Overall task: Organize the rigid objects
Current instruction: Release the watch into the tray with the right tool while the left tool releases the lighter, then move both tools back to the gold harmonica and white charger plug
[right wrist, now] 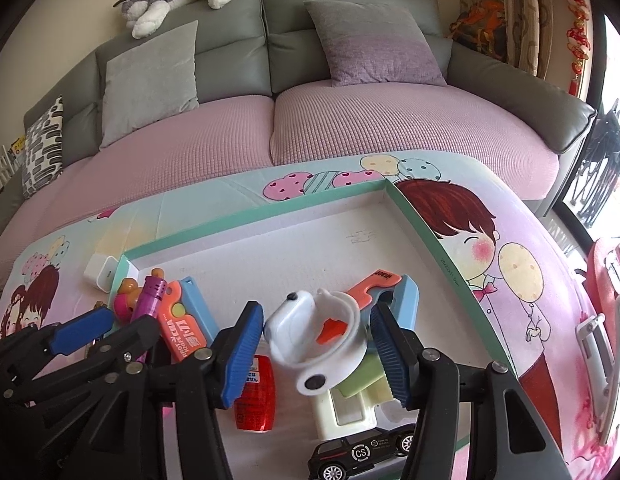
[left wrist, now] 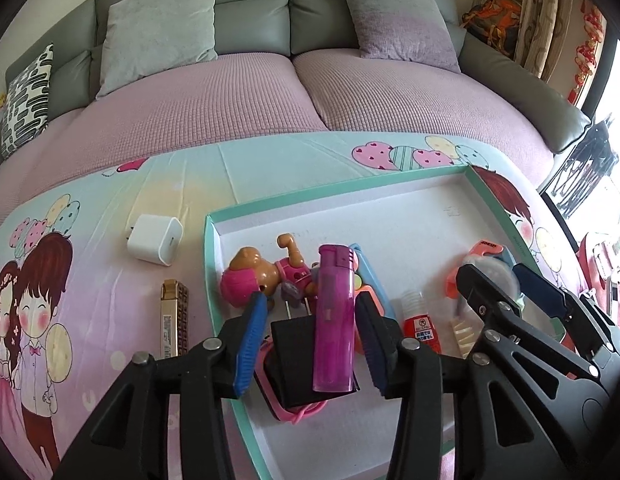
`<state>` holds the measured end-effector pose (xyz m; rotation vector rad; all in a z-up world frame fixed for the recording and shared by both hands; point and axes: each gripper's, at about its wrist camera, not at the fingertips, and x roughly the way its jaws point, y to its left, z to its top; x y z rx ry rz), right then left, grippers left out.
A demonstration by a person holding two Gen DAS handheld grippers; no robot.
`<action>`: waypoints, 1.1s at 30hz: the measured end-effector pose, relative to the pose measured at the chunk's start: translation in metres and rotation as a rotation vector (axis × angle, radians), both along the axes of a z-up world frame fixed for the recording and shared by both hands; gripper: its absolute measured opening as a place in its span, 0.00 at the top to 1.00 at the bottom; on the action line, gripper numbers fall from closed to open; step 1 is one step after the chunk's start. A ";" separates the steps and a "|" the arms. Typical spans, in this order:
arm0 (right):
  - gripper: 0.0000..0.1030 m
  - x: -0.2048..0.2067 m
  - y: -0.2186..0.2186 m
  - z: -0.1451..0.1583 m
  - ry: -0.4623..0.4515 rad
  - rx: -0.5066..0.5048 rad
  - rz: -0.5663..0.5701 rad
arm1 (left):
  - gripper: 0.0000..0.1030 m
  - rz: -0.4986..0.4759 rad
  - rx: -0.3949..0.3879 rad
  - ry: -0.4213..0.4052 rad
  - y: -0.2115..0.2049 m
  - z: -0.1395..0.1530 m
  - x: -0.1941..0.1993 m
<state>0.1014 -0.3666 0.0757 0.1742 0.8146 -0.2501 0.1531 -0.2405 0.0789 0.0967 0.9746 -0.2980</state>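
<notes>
A shallow white tray with a teal rim (left wrist: 213, 232) lies on a cartoon-print cloth. My left gripper (left wrist: 310, 312) is open over the tray's left part, its fingers either side of a purple lighter (left wrist: 334, 320) that lies on a black charger (left wrist: 297, 364). A pink toy puppy (left wrist: 269, 276) lies just beyond. My right gripper (right wrist: 318, 330) is open around a white duck-shaped toy (right wrist: 318, 336) resting on other items. A red bottle (right wrist: 255, 396), a black toy car (right wrist: 362, 454) and orange-blue cutters (right wrist: 181, 320) also lie in the tray (right wrist: 414, 220).
A white charger cube (left wrist: 155, 240) and a gold harmonica (left wrist: 173, 320) lie on the cloth left of the tray. A sofa with cushions (left wrist: 157, 28) stands behind. A red slipper (right wrist: 602, 300) is at the far right.
</notes>
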 end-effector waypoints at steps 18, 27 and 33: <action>0.28 -0.002 -0.002 0.005 -0.028 0.028 -0.006 | 0.45 0.081 0.015 -0.050 0.022 0.009 0.004; 0.17 -0.002 -0.005 0.002 -0.035 0.057 -0.024 | 0.14 0.187 0.047 -0.057 0.046 0.004 0.013; 0.00 -0.002 -0.008 0.002 -0.049 0.064 -0.037 | 0.07 0.252 0.060 -0.063 0.062 0.000 0.017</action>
